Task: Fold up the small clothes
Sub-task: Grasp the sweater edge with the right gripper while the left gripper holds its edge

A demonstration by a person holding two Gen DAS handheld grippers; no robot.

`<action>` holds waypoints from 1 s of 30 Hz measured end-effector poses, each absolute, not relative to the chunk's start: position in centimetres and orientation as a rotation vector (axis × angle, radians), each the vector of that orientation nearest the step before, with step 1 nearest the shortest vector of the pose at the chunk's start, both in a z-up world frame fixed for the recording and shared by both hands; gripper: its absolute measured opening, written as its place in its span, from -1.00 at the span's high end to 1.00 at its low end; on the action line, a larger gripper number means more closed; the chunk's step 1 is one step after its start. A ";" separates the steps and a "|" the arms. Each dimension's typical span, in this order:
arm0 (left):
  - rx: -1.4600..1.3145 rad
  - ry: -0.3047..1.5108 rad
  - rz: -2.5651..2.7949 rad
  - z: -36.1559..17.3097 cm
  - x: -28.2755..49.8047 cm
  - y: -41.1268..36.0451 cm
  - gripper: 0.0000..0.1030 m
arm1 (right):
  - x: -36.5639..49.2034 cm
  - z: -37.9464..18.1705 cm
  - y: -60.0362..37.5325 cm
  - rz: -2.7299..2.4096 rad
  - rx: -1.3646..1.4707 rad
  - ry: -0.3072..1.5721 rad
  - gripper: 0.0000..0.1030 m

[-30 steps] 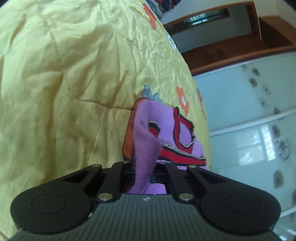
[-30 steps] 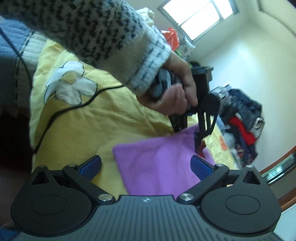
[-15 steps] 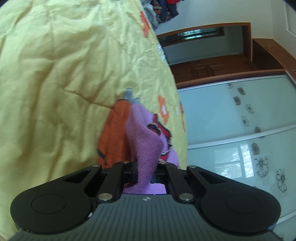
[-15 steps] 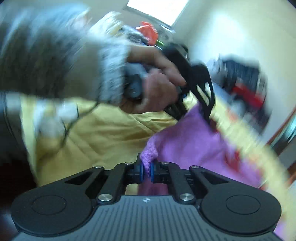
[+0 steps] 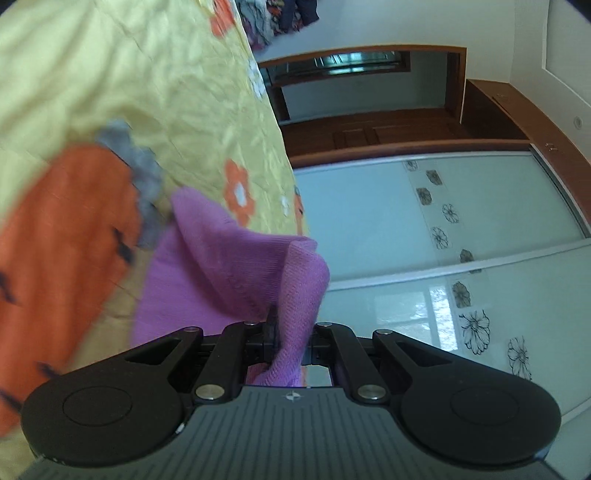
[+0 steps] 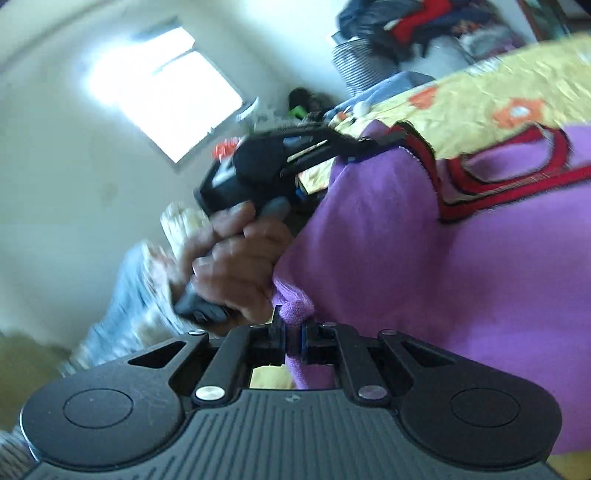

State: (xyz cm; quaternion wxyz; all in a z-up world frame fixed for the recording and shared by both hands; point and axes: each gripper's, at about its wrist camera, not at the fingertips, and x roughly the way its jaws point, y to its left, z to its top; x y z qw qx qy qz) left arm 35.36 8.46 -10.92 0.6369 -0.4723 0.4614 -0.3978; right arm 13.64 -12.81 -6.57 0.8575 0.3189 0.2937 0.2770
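Item 1, left gripper (image 5: 288, 339): I have it pressed together on a bunched corner of the purple knit garment (image 5: 221, 266). The cloth rises out of the pinch in a thick fold and trails down onto the yellow quilt (image 5: 110, 74), beside the quilt's large orange patch (image 5: 62, 236).

Item 2, left hand (image 6: 236, 273): seen from the right wrist camera, wrapped round the left gripper's handle, just beside the garment's lifted edge.

Item 3, right gripper (image 6: 293, 339): pinching a small gathered nub of the same garment. The purple body spreads to the right, its red-and-black trimmed opening (image 6: 509, 162) lying against the quilt.

Item 4, surroundings: a bright window (image 6: 162, 96), a heap of clothes (image 6: 417, 22) at the back, and mirrored wardrobe doors (image 5: 443, 229) in the left view.

Risks, as I judge them: both grips hold little fabric, so a quick pull apart could slip a corner free. The bunched corners could carry wrinkles into the fold. My two grippers sit close, so they may collide as I bring the edges over. Motion blur suggests speed; a skewed fold is likely.
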 end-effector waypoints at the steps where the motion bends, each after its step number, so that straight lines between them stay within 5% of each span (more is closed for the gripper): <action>1: -1.078 1.065 -0.916 -11.1 35.3 7.3 0.86 | 13.4 -6.7 -13.8 0.560 0.672 0.614 0.87; 21: -0.856 1.258 -1.023 -10.8 36.4 -18.6 0.87 | 4.4 -10.4 -36.1 0.228 1.007 0.434 0.87; 30: -0.734 1.313 -0.916 -13.2 35.3 -23.4 0.86 | 0.8 -14.0 -39.2 0.118 1.074 0.467 0.86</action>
